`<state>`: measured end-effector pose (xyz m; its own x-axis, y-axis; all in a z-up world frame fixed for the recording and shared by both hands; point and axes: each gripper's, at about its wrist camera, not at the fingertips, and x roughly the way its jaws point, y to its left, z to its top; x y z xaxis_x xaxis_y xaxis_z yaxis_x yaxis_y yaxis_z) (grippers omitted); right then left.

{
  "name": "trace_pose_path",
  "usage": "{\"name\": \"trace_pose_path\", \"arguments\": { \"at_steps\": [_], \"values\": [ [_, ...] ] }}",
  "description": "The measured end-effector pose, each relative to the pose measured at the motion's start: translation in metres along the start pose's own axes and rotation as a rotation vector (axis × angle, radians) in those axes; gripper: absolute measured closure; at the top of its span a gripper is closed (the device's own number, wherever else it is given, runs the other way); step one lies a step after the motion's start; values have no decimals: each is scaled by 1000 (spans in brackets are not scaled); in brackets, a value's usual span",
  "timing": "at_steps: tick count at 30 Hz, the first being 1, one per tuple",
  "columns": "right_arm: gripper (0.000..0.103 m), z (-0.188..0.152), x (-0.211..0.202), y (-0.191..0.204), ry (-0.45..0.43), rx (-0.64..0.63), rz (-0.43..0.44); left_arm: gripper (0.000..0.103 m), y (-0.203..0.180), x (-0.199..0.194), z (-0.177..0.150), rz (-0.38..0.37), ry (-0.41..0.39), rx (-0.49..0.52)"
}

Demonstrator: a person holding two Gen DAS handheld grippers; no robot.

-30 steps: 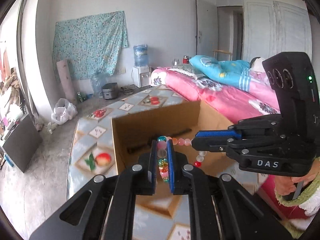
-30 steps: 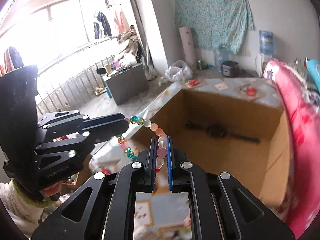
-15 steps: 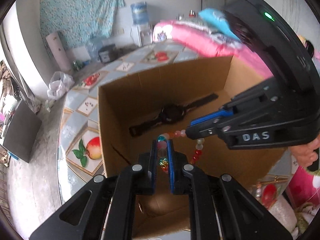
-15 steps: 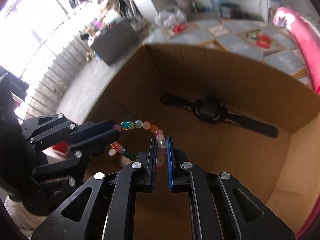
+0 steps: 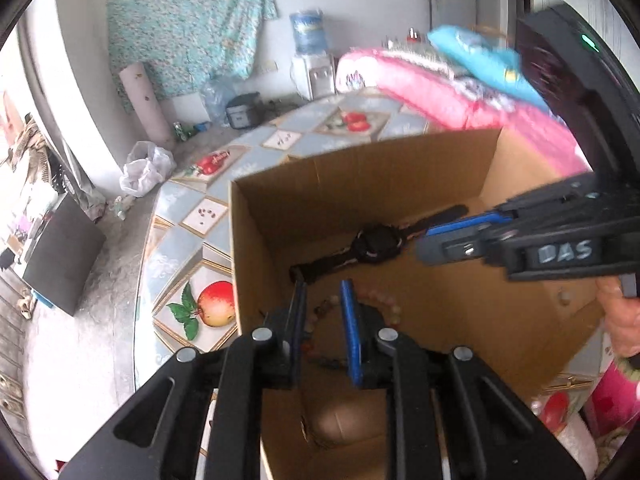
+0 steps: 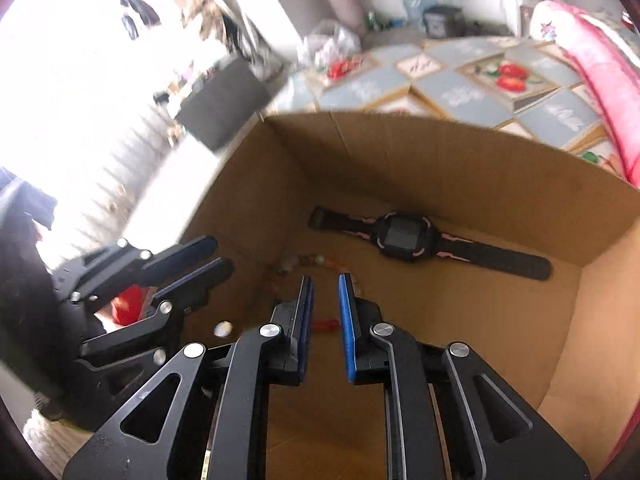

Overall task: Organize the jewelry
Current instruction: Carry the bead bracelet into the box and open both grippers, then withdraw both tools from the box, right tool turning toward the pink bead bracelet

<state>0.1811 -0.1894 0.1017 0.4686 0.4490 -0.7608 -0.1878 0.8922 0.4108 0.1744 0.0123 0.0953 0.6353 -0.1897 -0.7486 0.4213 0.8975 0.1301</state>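
Note:
An open cardboard box (image 5: 360, 184) (image 6: 440, 160) stands on the table. On its floor lie a black wristwatch (image 5: 376, 242) (image 6: 404, 236) and, nearer to me, a bracelet of coloured beads (image 5: 380, 304) (image 6: 320, 259). My left gripper (image 5: 323, 292) (image 6: 222, 256) hangs over the bracelet with its jaws opening; the pads touch nothing. My right gripper (image 6: 325, 284) (image 5: 424, 246) is also opening above the beads, holding nothing. The fingers hide part of the bracelet.
The box sits on a table (image 5: 192, 248) covered in a fruit-patterned cloth. A pink bed (image 5: 440, 96) lies behind it. A person's hand (image 5: 620, 320) holds the right gripper. A grey cabinet (image 5: 60, 256) and a white bag (image 5: 144, 168) are on the floor to the left.
Both grippers sank into the box with the bracelet stretched between them, then their jaws parted. The bracelet left the pads and now lies on the box floor.

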Motion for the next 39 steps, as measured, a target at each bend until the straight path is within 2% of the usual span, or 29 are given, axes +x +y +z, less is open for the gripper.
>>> {"name": "trace_pose_path", "arguments": {
  "at_steps": [4, 7, 11, 15, 21, 24, 33, 39],
  "values": [
    [80, -34, -44, 6, -166, 17, 34, 77, -3, -41, -13, -21, -118, -35],
    [76, -59, -66, 19, -248, 8, 38, 68, -8, -69, -30, -58, -194, -50],
    [72, -91, -80, 26, -298, -3, 37, 61, -23, -94, -57, -111, -235, -78],
    [67, -111, -82, 27, -294, 11, 48, 57, -35, -101, -80, -128, -237, -102],
    [63, -132, -74, 15, -244, 64, 40, 56, -51, -93, -109, -138, -180, -127],
    [59, -140, -68, 7, -221, 93, 22, 56, -60, -87, -116, -119, -164, -121],
    [51, -155, -54, -22, -183, 181, -59, 56, -76, -66, -120, -89, -122, -126],
    [47, -158, -55, -44, -172, 234, -54, 56, -81, -53, -117, -50, -92, -140]
  ]
}}
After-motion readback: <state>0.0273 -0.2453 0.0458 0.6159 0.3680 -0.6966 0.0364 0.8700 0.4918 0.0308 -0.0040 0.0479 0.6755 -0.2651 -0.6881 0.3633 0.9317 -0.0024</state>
